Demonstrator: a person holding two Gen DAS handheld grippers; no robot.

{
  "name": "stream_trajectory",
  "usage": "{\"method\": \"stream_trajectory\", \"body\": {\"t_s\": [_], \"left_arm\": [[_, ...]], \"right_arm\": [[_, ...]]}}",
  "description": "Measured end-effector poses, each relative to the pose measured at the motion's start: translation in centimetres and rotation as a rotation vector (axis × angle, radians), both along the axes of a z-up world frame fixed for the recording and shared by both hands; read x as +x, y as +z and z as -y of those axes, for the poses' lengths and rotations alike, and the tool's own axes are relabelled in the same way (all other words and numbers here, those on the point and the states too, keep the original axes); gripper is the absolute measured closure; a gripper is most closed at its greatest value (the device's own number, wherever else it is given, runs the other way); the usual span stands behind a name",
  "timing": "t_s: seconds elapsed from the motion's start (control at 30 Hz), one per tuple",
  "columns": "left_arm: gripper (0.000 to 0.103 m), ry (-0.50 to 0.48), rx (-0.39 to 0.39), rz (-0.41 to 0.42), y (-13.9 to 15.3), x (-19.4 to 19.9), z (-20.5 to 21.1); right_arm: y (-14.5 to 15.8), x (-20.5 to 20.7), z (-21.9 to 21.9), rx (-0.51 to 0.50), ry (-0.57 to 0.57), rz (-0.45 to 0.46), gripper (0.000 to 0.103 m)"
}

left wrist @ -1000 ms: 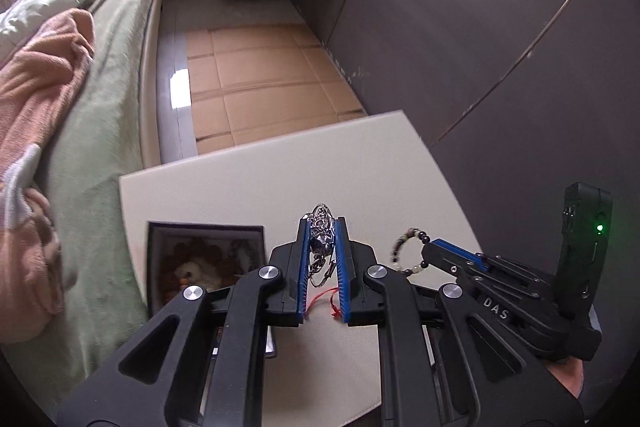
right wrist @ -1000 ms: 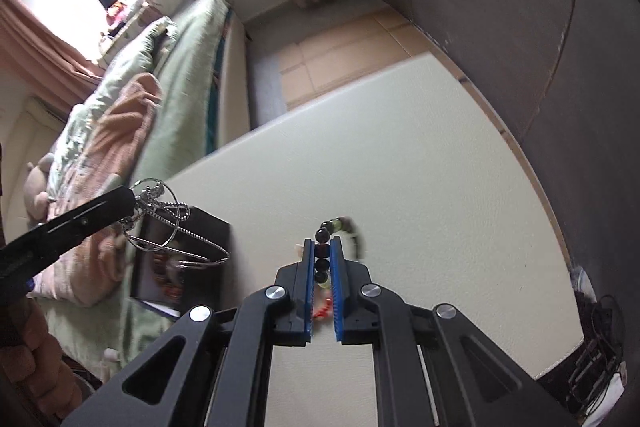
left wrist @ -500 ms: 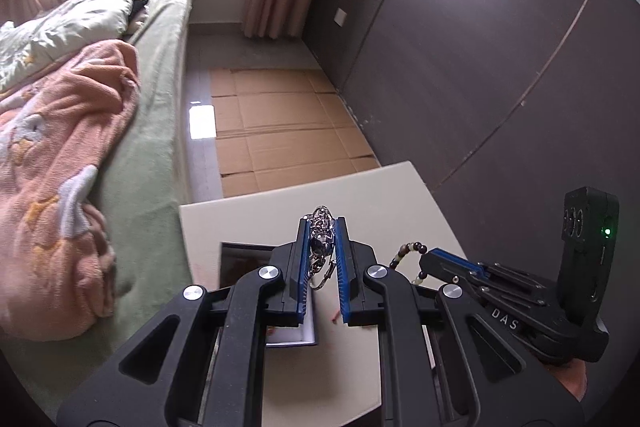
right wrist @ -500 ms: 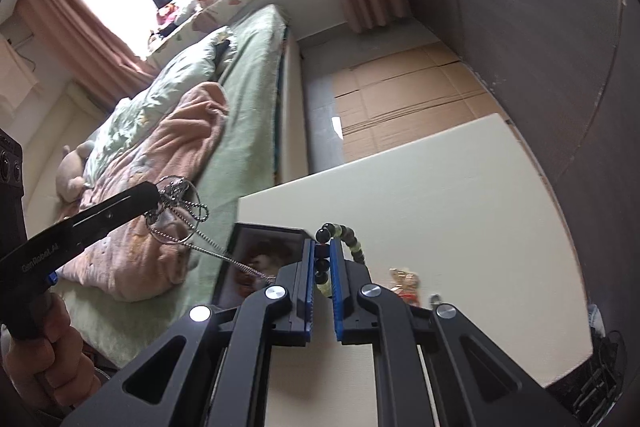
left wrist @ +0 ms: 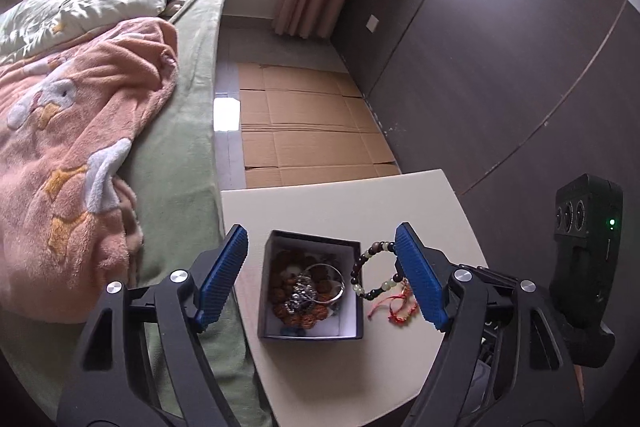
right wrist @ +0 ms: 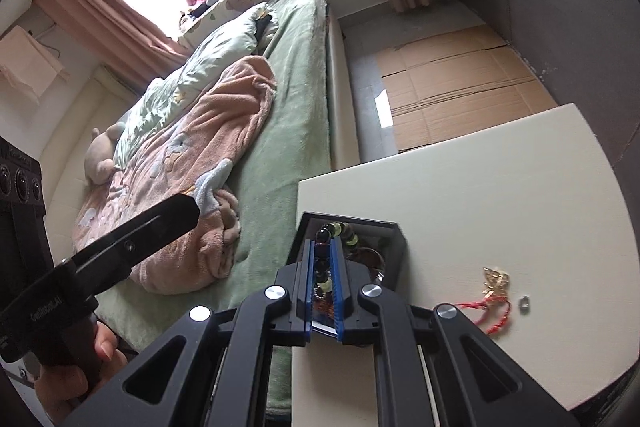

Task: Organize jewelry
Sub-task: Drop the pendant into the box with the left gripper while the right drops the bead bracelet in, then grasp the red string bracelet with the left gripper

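Table (left wrist: pixel 340 211) edge beside bed (left wrist: pixel 176 163)

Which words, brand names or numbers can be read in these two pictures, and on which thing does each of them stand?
"GenRobot.AI": white print on the black body of the left gripper, seen in the right wrist view; the letters are small, so this reading is not certain.
Below it, near the hand, a few more white marks are too small to read.
No readable text on the box, the beaded bracelet or the table.
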State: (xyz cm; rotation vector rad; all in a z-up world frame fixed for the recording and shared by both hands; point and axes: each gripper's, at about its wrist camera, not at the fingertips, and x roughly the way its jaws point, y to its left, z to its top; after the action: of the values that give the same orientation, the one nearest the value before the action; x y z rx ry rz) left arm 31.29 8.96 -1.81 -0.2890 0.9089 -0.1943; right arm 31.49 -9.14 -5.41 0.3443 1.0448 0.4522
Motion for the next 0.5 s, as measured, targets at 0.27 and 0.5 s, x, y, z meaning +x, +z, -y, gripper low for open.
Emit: {"method": "stream_trajectory", "body": {"t_s": [0.27,0.5], "left_arm": [[0.020,0.011,-0.014,-0.013,-1.3,-0.2,0.0],[0.020,-0.073,-0.019,-0.037,-2.8,-0.2,3.9]], "right_arm": [[-1.1,-0.5,3.6,-0.022,-0.076,-0.011,0.045],[-3.7,-1.6,9.6,-0.062,-0.171,-0.069,0.046]]}}
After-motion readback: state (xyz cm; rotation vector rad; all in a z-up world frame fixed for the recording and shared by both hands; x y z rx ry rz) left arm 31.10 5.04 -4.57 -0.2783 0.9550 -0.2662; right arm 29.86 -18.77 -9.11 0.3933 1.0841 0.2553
